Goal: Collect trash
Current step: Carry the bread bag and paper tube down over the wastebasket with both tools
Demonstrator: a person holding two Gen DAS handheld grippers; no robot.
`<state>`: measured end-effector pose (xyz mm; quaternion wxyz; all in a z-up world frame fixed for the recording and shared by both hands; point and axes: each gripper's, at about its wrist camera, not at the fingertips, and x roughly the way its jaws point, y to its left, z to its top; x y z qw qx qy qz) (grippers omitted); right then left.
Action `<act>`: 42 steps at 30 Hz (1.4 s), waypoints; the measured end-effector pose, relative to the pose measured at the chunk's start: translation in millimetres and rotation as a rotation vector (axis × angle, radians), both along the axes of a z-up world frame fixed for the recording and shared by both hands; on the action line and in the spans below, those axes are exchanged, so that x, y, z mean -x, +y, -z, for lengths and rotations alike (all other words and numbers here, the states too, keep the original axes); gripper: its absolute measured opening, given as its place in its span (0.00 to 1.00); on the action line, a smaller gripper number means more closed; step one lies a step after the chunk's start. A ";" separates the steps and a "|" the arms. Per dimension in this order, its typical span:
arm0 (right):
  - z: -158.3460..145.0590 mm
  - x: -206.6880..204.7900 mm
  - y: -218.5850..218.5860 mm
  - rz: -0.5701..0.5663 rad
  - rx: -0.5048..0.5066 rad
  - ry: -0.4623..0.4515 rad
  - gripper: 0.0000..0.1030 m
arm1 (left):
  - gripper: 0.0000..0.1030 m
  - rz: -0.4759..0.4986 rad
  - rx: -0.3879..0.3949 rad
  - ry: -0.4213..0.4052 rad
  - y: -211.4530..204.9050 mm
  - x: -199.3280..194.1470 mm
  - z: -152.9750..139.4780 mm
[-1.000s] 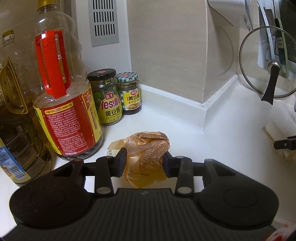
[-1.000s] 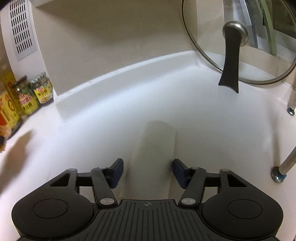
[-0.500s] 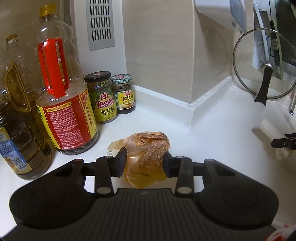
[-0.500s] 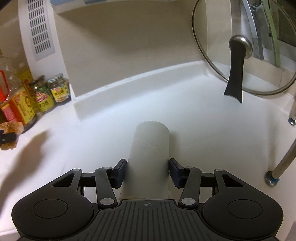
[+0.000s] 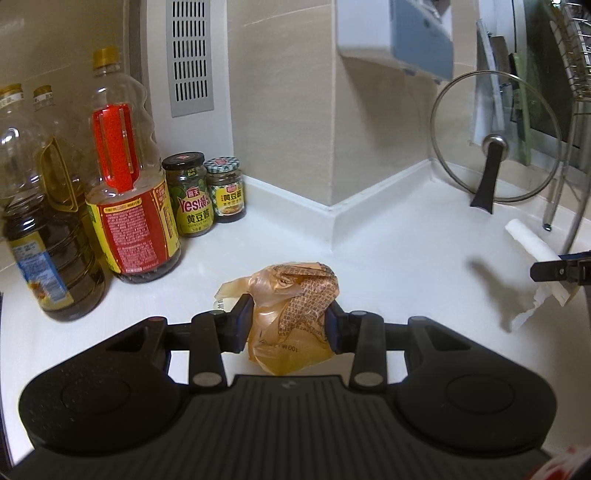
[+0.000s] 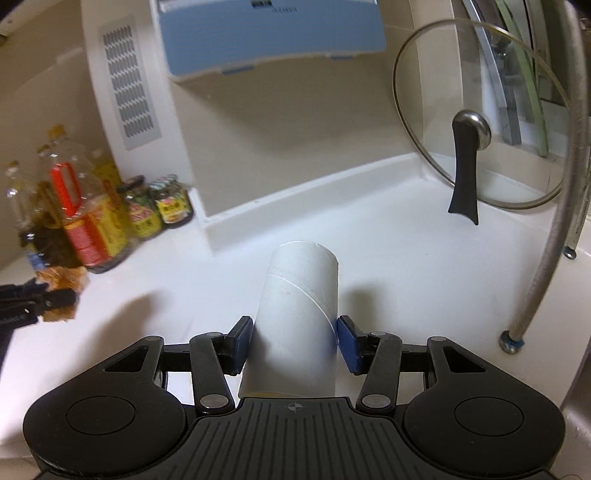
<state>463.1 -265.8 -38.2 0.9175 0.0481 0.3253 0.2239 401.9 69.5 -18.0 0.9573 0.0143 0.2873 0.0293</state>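
A crumpled orange plastic wrapper (image 5: 295, 310) is pinched between the pads of my left gripper (image 5: 290, 325), lifted above the white counter (image 5: 406, 266). In the right wrist view my right gripper (image 6: 295, 341) is shut on a white cardboard tube (image 6: 299, 302), which points away from the camera above the counter. The same tube (image 5: 535, 254) shows at the right edge of the left wrist view, with a torn paper end hanging down. The wrapper (image 6: 61, 286) and the left gripper's fingers (image 6: 26, 299) appear at the left edge of the right wrist view.
Oil bottles (image 5: 125, 206) and two sauce jars (image 5: 207, 192) stand at the back left against the wall. A glass pot lid (image 6: 476, 140) leans in the right corner beside a metal rack leg (image 6: 535, 284). A blue and white box (image 6: 266, 33) hangs on the wall.
Both grippers have drawn back and risen from the counter with their loads. The right gripper closed on the tube and lifted it. The bottles and lid look farther away.
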 end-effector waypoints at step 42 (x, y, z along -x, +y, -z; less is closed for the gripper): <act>13.9 196.6 47.2 -0.275 -0.178 0.224 0.48 | 0.35 -0.069 0.183 0.137 -32.5 212.7 28.9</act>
